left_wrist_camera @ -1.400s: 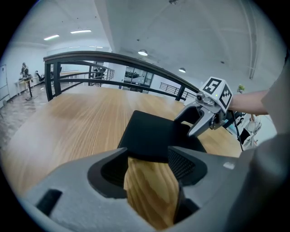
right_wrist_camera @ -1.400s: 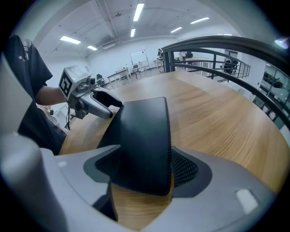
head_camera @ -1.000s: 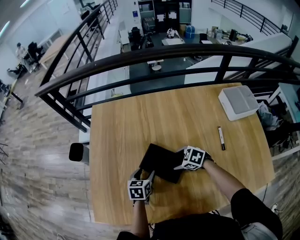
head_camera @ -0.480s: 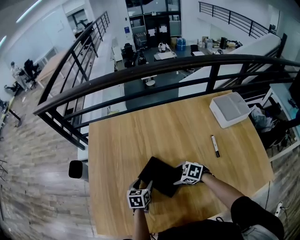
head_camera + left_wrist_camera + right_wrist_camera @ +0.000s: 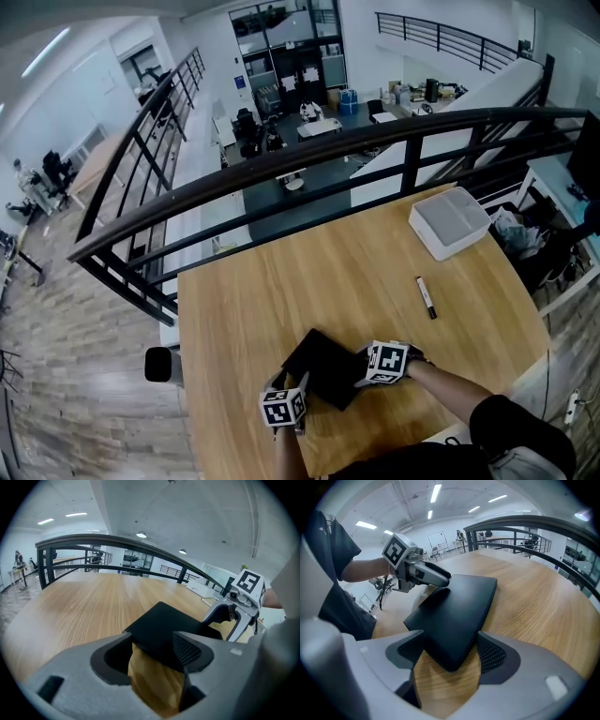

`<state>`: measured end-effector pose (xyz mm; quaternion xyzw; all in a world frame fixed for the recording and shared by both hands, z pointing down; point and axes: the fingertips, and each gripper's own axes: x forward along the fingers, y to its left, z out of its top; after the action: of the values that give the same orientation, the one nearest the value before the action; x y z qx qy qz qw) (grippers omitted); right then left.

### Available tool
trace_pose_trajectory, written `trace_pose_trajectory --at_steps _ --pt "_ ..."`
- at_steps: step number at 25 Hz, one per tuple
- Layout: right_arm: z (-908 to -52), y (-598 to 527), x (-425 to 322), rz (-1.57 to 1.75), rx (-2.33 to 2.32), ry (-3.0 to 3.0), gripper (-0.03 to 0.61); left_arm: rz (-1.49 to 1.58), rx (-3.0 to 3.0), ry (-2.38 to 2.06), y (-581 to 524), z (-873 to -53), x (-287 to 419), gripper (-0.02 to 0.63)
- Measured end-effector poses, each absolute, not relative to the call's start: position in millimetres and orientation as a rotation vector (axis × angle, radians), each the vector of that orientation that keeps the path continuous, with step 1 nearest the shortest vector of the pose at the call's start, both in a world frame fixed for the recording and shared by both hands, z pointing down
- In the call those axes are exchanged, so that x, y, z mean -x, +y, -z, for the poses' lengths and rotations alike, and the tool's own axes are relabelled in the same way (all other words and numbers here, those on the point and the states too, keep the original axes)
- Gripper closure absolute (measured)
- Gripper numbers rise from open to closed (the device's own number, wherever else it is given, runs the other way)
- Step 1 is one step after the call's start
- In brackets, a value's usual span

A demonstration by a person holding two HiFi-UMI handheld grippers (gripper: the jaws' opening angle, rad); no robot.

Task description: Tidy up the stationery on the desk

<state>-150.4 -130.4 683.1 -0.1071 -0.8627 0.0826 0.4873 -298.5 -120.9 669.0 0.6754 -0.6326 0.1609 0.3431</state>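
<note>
A black flat case [image 5: 323,367] with a stitched edge lies on the wooden desk [image 5: 281,281] near its front edge. My left gripper [image 5: 292,382] is at the case's near-left corner. In the left gripper view that corner of the case [image 5: 164,627] sits between the wide-apart jaws of the left gripper [image 5: 152,643]. My right gripper [image 5: 364,362] is at the case's right corner. There too the case [image 5: 457,611] pokes between the spread jaws of the right gripper [image 5: 450,641]. A black-and-white marker pen [image 5: 426,297] lies alone further right.
A white box [image 5: 448,222] stands at the desk's far right corner. A dark railing [image 5: 281,169] runs along the desk's far edge, with a drop to a lower floor behind it. A bag and clutter [image 5: 520,234] sit off the right edge.
The head camera has tilted, so the desk sits lower in view. Both grippers and the case keep their places relative to each other.
</note>
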Motion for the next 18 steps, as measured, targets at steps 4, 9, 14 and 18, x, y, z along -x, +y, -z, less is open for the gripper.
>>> trace_pose_trajectory --at_steps 4,9,14,18 --pt "-683 -124 143 -0.202 0.254 -2.091 0.225 -0.422 -1.772 -1.637 -126 -669 295 0.353" --pt "-683 -113 136 -0.218 0.258 -2.098 0.242 -0.426 -1.795 -1.625 -130 -669 291 0.353" --pt "-682 -103 128 -0.238 0.253 -2.106 0.262 -0.458 -1.825 -1.606 -136 -669 285 0.353" --pt "-682 -96 122 -0.245 0.254 -2.104 0.273 -0.465 -1.841 -1.595 -140 -670 280 0.353"
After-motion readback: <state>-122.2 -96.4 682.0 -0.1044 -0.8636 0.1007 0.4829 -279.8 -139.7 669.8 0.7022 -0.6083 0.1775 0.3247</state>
